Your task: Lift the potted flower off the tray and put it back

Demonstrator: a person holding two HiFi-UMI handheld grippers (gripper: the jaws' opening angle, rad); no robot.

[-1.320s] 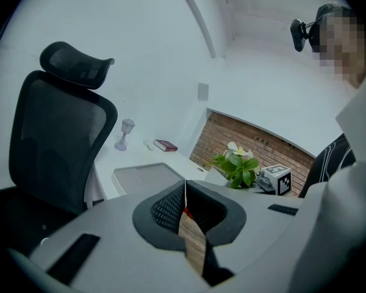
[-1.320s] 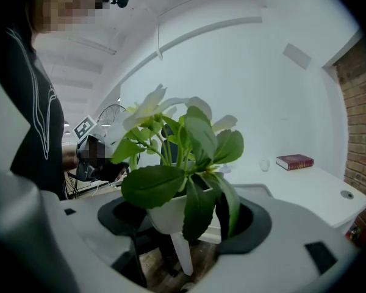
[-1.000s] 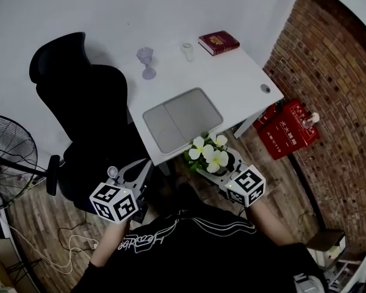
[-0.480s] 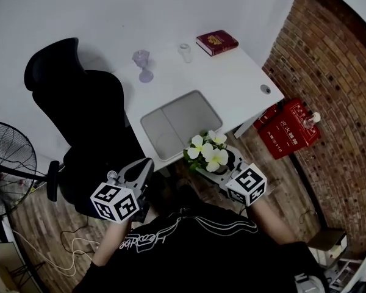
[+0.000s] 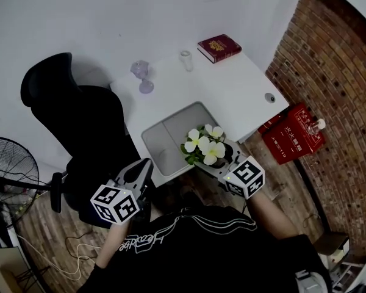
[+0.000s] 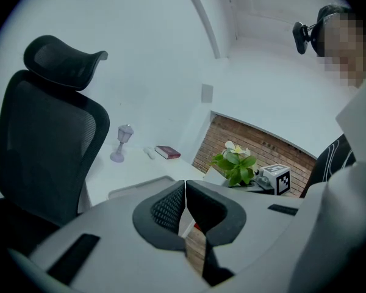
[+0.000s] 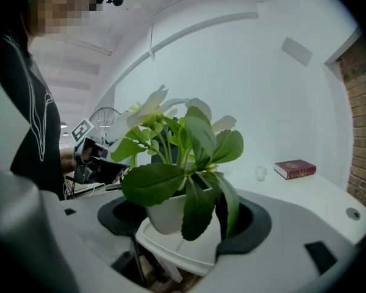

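A potted flower (image 7: 166, 212), with white blooms and green leaves in a small white pot, sits between the jaws of my right gripper (image 7: 184, 217), which is shut on the pot and holds it in the air. In the head view the potted flower (image 5: 204, 146) hangs over the near right corner of the grey tray (image 5: 165, 140), with the right gripper (image 5: 218, 159) behind it. My left gripper (image 5: 138, 173) is shut and holds nothing, off the table's front edge beside the chair. Its jaws (image 6: 184, 207) meet tip to tip.
The white table (image 5: 238, 93) carries a clear goblet (image 5: 141, 76), a small glass (image 5: 186, 58) and a red book (image 5: 218, 46) along the back. A black office chair (image 5: 79, 124) stands left of the table. A red box (image 5: 293, 133) sits by the brick wall, a fan (image 5: 3, 163) at far left.
Both grippers have moved forward toward the table. The flower, earlier off the table's front edge, now hangs over the tray's near corner. Neither gripper's jaws changed.
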